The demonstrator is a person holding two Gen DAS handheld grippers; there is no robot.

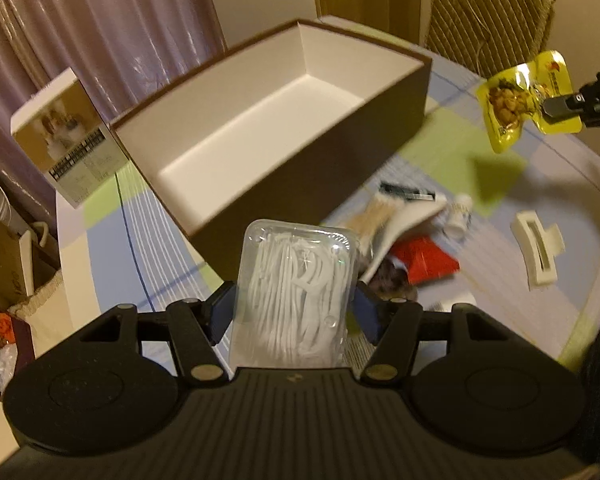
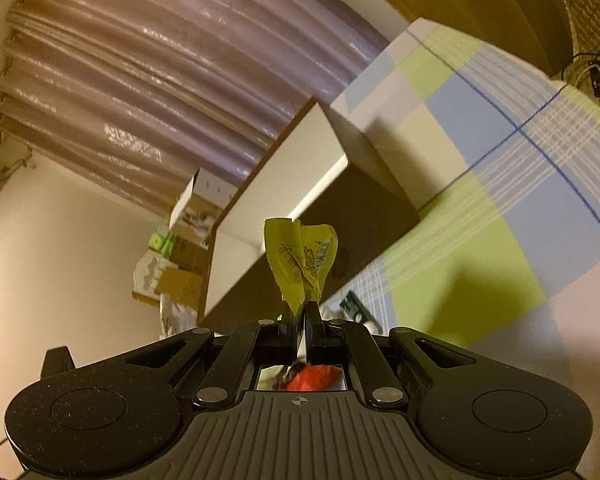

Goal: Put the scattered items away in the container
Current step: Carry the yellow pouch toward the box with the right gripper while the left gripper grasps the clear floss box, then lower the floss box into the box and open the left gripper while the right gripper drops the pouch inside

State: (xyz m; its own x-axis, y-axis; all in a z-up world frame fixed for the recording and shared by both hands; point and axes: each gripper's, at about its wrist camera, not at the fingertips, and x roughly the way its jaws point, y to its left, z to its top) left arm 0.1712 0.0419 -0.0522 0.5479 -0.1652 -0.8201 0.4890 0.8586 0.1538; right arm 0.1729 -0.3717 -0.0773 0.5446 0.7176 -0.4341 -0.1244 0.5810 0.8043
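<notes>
A brown box [image 1: 312, 176] with a white, empty inside stands on the checked tablecloth; it also shows in the right wrist view [image 2: 364, 216]. My left gripper [image 1: 296, 304] is shut on a clear plastic case of white floss picks [image 1: 296, 292], held just in front of the box's near wall. My right gripper [image 2: 300, 312] is shut on a yellow snack packet [image 2: 304, 260], held in the air to the right of the box. That packet [image 1: 520, 100] and the right gripper's fingers [image 1: 560, 108] show at the right of the left wrist view.
On the cloth right of the box lie a red packet [image 1: 424, 260], a white hair claw [image 1: 538, 240], a small white bottle [image 1: 460, 212], a dark strip [image 1: 408, 192] and pale items [image 1: 380, 216]. A small printed carton [image 1: 68, 136] stands left of the box. A chair [image 1: 488, 12] is behind the table.
</notes>
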